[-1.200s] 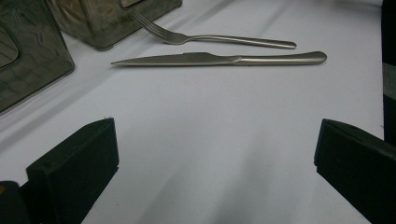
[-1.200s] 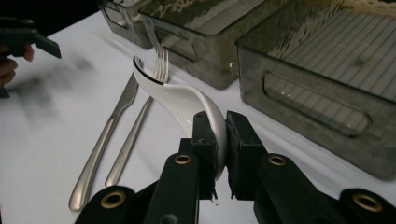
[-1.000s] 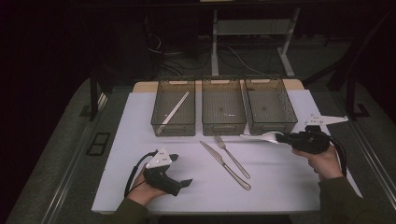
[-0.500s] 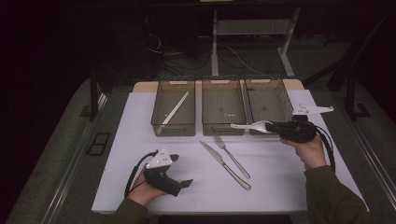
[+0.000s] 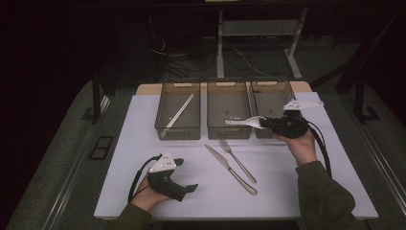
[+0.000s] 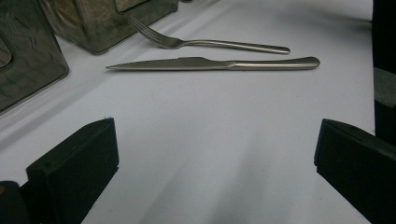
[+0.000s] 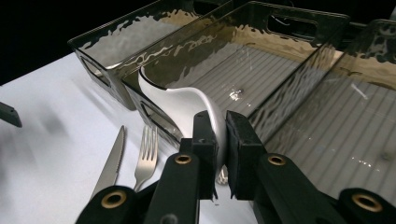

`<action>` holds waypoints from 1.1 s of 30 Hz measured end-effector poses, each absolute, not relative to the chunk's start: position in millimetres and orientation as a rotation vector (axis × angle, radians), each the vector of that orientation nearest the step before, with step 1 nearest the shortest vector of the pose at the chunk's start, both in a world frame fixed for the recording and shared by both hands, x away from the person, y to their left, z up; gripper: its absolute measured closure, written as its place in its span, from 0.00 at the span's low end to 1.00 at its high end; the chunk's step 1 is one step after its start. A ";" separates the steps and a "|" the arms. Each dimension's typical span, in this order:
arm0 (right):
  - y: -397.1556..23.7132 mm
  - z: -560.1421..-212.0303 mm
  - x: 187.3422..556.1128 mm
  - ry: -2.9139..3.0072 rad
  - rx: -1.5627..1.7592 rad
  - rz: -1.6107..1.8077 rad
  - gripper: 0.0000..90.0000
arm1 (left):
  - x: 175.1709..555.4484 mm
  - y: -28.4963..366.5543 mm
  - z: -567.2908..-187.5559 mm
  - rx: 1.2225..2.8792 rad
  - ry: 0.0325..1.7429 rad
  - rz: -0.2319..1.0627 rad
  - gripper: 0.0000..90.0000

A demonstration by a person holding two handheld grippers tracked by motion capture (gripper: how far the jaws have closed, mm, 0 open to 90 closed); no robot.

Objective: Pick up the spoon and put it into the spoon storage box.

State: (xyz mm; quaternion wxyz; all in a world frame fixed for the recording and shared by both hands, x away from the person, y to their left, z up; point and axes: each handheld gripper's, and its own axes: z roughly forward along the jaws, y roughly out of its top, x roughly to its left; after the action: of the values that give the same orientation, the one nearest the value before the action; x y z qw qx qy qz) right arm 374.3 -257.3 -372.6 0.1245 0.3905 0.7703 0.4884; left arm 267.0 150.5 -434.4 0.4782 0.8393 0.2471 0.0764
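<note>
A white plastic spoon is pinched by its handle in my right gripper, bowl pointing left, held above the front of the middle clear bin. In the right gripper view the spoon curves up from the shut jaws of that gripper, in front of the middle bin's near wall. My left gripper rests on the white mat at the front left, jaws wide apart and empty. A steel knife and fork lie side by side on the mat between the hands.
Three clear bins stand in a row at the back of the mat; the left bin holds a long white stick, and the right bin sits behind my right hand. The knife and fork lie ahead of the left jaws.
My right gripper has carried the spoon leftward, from the mat's right side to the front of the middle bin. The left gripper has stayed where it was.
</note>
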 end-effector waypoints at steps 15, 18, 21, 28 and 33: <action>-216.9 -373.5 400.4 2.325 1.122 1.329 0.92 | 266.8 150.3 -434.5 2.047 0.603 0.181 0.00; -208.6 -374.3 404.6 2.342 1.105 1.300 0.92 | 266.9 150.1 -434.5 2.047 0.598 0.181 0.00; -201.7 -376.2 409.0 2.359 1.104 1.262 0.92 | 266.7 149.4 -434.7 2.045 0.597 0.178 0.00; -191.4 -382.1 417.5 2.405 1.108 1.193 0.92 | 267.2 150.3 -434.7 2.050 0.595 0.177 0.00; -186.5 -384.8 419.7 2.425 1.116 1.155 0.91 | 266.8 150.0 -434.7 2.048 0.595 0.176 0.00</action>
State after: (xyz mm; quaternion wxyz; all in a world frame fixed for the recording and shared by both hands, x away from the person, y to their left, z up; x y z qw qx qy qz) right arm 419.7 -186.5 -384.8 0.1165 0.3810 0.8281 0.3943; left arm 266.8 150.0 -434.7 0.4802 0.8395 0.2437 0.0723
